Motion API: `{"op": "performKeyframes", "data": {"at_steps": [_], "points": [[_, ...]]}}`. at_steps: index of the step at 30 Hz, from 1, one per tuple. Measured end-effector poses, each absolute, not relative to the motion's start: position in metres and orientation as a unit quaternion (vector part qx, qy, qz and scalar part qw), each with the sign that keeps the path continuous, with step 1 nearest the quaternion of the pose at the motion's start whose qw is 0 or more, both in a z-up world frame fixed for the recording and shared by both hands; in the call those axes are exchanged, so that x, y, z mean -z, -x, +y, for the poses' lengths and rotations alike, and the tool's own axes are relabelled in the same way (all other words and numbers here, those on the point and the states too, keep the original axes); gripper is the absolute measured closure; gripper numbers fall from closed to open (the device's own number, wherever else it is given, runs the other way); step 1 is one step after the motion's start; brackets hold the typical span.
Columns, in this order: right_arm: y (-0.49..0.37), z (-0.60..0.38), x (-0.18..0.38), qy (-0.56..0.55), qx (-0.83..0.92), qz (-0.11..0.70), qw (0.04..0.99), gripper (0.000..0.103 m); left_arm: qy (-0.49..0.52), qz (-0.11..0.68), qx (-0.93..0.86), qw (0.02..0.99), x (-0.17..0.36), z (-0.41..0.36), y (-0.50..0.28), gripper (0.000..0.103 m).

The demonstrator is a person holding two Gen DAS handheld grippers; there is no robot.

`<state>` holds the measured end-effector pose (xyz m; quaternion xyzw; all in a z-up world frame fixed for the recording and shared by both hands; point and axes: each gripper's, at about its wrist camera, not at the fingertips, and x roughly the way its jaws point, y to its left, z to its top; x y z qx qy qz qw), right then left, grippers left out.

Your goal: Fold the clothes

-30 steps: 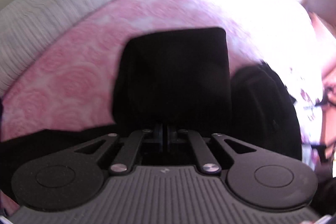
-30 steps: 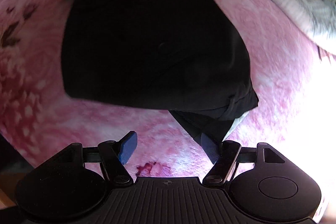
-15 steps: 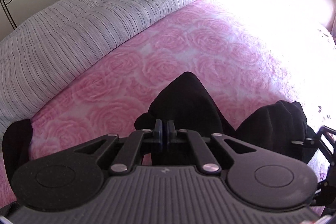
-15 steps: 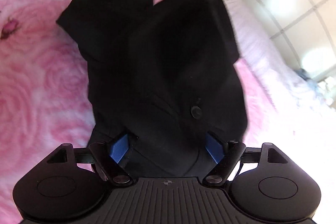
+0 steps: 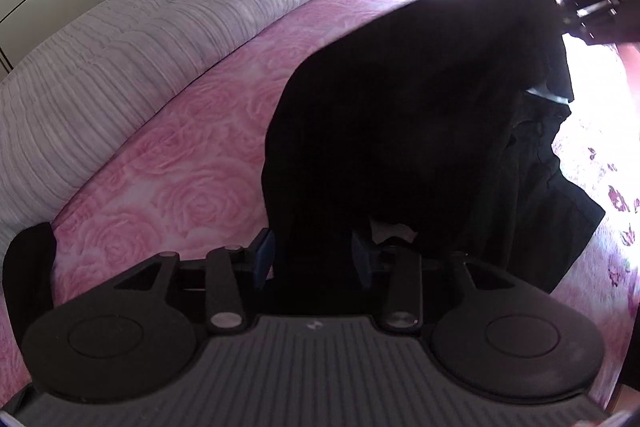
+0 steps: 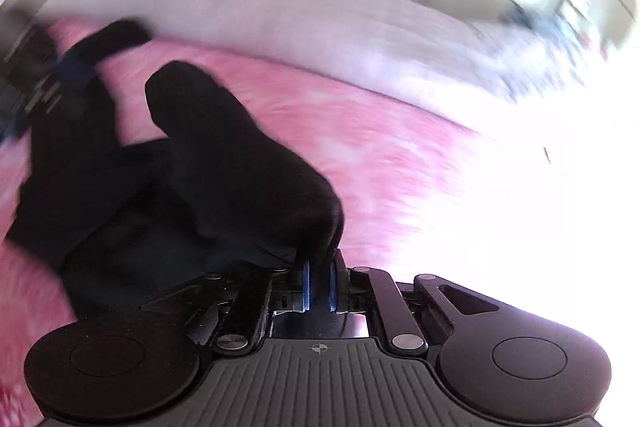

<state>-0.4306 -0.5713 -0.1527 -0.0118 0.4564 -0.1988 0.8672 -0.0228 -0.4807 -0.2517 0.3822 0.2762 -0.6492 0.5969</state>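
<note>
Grip swapped: left tongs (image 5: 312, 259) now spread open around black garment (image 5: 400, 131), right tongs (image 6: 319, 281) now clamped on it, probably lifting; refold underway on bed (image 5: 192, 163)

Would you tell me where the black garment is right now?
The black garment lies on the pink rose bedspread, right of the grey striped duvet, clamped in the right gripper.

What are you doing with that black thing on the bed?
A person is folding a black garment on a pink rose bedspread, using a gripper in each hand. The right gripper is shut on one part of the cloth. The left gripper is open, with cloth lying between its fingers. The garment is bunched up, not folded flat yet. A grey striped blanket runs along the far side of the bed.
</note>
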Motion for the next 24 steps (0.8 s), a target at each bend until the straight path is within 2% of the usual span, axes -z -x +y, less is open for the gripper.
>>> {"op": "performKeyframes", "data": {"at_steps": [1,3,9,14,17,18,20,21,22,24], "points": [[0.434,-0.593,0.153,0.003,0.203,0.458,0.865,0.096,-0.382,0.273,0.651,0.596,0.254,-0.491,0.031,0.057],[0.442,-0.636,0.153,-0.014,0.210,0.462,0.861,0.100,-0.384,0.268,0.653,0.596,0.260,-0.514,0.045,0.055],[0.465,-0.765,0.152,-0.066,0.232,0.473,0.847,0.103,-0.384,0.296,0.633,0.603,0.287,-0.592,0.085,0.055],[0.484,-0.872,0.152,-0.109,0.250,0.481,0.834,0.103,-0.404,0.304,0.628,0.591,0.305,-0.626,0.118,0.055],[0.477,-0.836,0.196,-0.162,0.212,0.495,0.827,0.103,-0.422,0.309,0.629,0.575,0.311,-0.624,0.133,0.055],[0.474,-0.824,0.211,-0.180,0.199,0.500,0.824,0.097,-0.429,0.309,0.630,0.569,0.312,-0.622,0.138,0.055],[0.470,-0.797,0.243,-0.217,0.175,0.512,0.812,0.065,-0.442,0.298,0.638,0.556,0.313,-0.603,0.149,0.055],[0.473,-0.781,0.255,-0.242,0.166,0.512,0.807,0.036,-0.448,0.293,0.641,0.550,0.313,-0.594,0.154,0.053],[0.476,-0.768,0.267,-0.268,0.162,0.508,0.802,0.026,-0.455,0.287,0.645,0.543,0.313,-0.584,0.160,0.051],[0.485,-0.744,0.286,-0.321,0.159,0.503,0.786,0.026,-0.470,0.264,0.661,0.523,0.313,-0.559,0.174,0.051]]}}
